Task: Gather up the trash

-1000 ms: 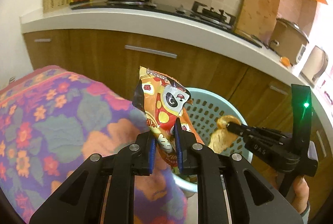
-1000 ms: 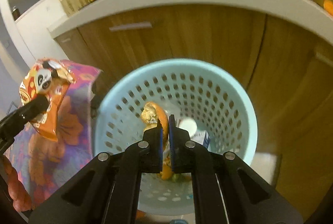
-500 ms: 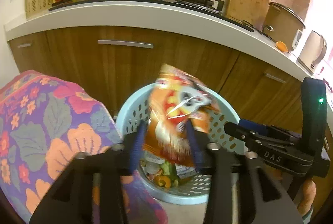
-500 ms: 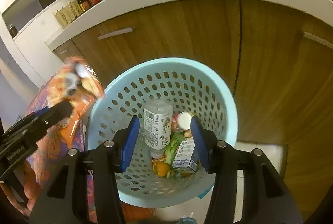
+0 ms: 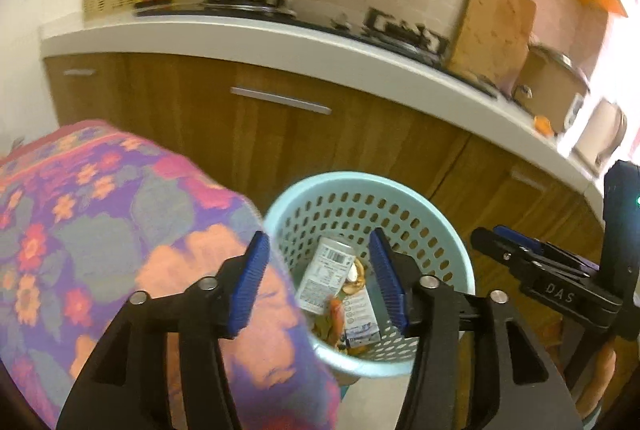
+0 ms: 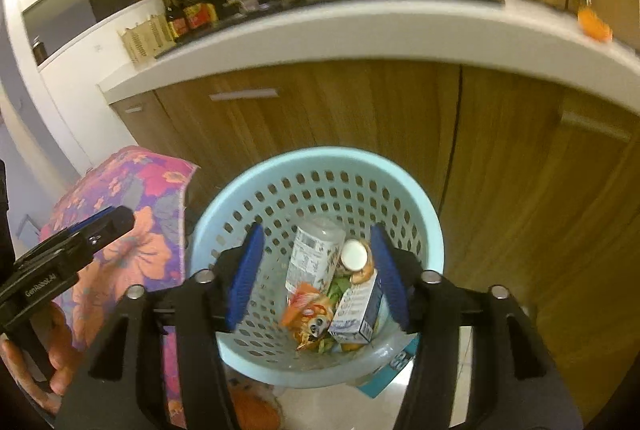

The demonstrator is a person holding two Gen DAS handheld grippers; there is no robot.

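Pale blue plastic, the perforated basket (image 6: 430,230) sits low in the frame, its base cut off behind both grippers; inside lie an orange snack bag (image 6: 306,310), a clear bottle (image 6: 312,254) and a small carton (image 6: 356,308), their labels too blurred to read. The left gripper (image 5: 318,282) and right gripper (image 6: 316,270) hang over it, jaws opening, nothing between them. "DAS" marks the right gripper's side. A floral cloth (image 5: 100,230) fills the lower left below wooden cabinets (image 5: 280,134) and a white counter (image 5: 280,38).
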